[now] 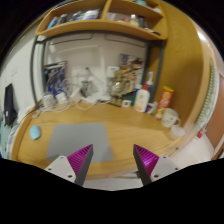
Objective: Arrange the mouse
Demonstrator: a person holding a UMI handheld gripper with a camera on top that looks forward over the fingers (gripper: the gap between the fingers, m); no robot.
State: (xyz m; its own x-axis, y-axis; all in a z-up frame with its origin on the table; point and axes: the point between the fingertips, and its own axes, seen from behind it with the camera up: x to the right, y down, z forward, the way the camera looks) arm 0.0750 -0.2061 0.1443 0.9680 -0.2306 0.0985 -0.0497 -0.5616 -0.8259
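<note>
**Mouse off to the left, fingers empty**

With the gripper (112, 160) hovering over the wooden desk (130, 125), spread wide, nothing held between the 2 magenta pads (82, 157); aimed straight along the grey mouse mat (92, 137), which lies just ahead of the fingertips and looks bare.

Across to the left and a little beyond the left finger, clear of the mat's left edge, sitting on bare desk: a small pale blue mouse (35, 132); well apart from both fingers, nearer the left 1. Long axis hard to read, seemingly running roughly away from the camera; too small to be sure.

Judged from the task: likely still at the approach stage, mouse untouched and off the mat. Needed next, probably: a swing to the left to bring the mouse between the fingers, then a squeeze across its narrow width rather than its length; worth checking the axis on the way in.

Further back: bottles and jars (150, 98) against the right rear of the desk, a white mug (171, 118) on the right, shelves (100, 20) overhead, a dark monitor (9, 103) at the far left.
</note>
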